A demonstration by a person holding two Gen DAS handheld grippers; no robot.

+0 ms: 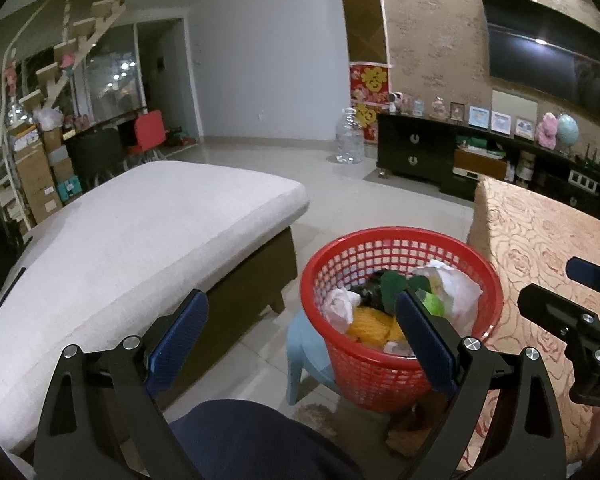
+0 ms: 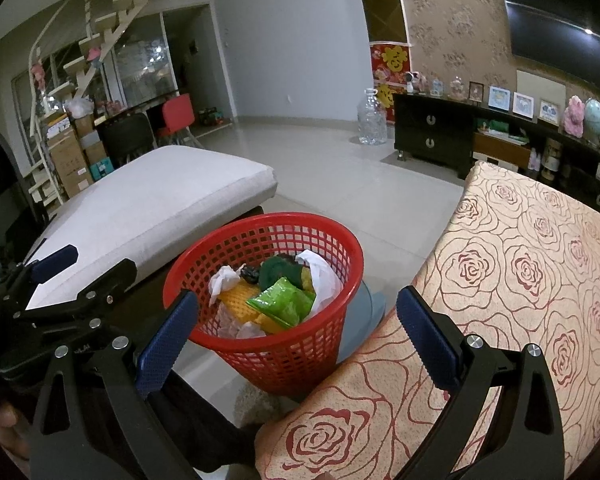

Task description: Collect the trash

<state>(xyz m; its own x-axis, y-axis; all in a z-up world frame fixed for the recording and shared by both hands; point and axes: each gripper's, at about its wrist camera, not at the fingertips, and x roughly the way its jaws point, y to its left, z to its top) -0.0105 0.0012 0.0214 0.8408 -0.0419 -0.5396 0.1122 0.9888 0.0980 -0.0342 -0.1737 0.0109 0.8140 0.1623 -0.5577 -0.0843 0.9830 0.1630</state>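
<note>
A round red plastic mesh basket [image 2: 288, 320] is seen standing upright on a pale blue plastic stool [image 1: 306, 354]. It is partly filled with crumpled white paper [image 2: 222, 278], a shiny green wrapper [image 2: 282, 304] and yellow scraps [image 1: 370, 322].

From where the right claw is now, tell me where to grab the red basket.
Grip the red basket by its near rim, probably coming from above. The lip is thin, open and facing the right claw; the flared mesh wall is too wide to span.
</note>
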